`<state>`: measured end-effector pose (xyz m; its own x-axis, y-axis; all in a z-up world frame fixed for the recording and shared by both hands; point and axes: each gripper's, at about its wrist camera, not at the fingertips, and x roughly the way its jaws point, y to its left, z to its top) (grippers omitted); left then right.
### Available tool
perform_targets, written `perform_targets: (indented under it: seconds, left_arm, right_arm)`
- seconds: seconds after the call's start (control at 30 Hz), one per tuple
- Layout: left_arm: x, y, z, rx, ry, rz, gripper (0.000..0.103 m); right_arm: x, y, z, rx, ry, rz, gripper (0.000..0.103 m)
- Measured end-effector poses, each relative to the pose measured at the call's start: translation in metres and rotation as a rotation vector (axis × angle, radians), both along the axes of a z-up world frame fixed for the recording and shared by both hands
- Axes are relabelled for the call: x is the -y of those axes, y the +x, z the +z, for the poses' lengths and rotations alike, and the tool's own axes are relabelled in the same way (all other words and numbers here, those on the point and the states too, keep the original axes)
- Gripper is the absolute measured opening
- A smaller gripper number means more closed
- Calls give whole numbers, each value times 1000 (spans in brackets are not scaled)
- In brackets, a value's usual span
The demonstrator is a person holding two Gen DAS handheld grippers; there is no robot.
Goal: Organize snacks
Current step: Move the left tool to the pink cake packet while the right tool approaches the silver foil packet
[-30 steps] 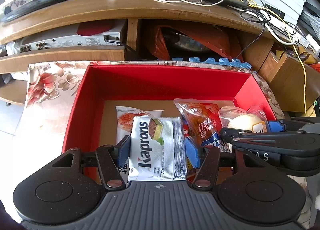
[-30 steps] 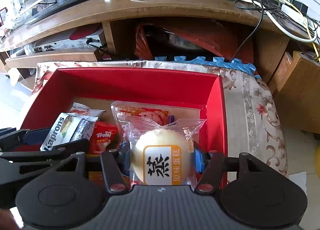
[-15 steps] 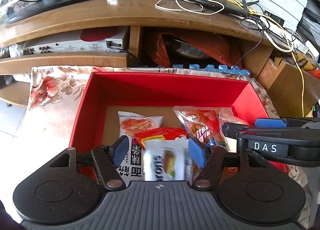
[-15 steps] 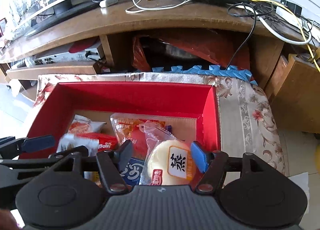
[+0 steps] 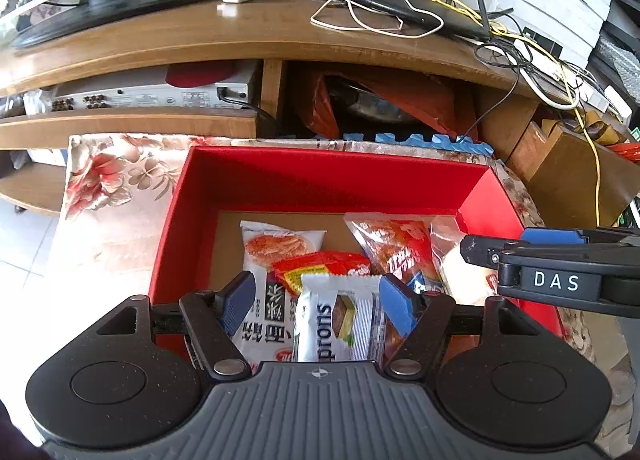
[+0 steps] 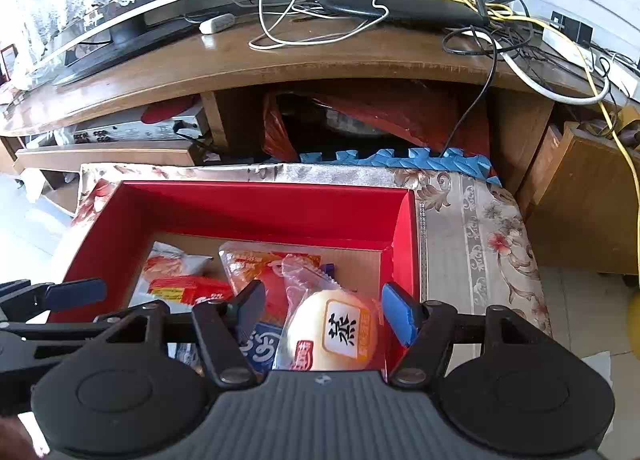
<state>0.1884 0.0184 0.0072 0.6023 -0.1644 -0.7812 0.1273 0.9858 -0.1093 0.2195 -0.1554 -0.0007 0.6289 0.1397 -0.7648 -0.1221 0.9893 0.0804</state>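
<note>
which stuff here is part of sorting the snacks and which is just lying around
Part of the job: red box, Kaprons wafer pack, steamed cake pack, red snack packs.

Lying about: router, cables, TV, blue foam mat.

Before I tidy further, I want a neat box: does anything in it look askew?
Yes. In the red box the packets overlap in a loose pile: the white wafer packet lies across others, and the bun packet sits tilted by the right wall. Nothing looks spilled or torn.
</note>
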Motion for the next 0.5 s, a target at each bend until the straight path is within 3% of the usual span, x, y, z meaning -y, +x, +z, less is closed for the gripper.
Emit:
perform_targets:
  seconds: [0.5]
  left_arm:
    - [-19, -52, 5, -10, 15, 12, 81]
  right_arm:
    - [-9, -46, 13, 15, 0, 81, 62]
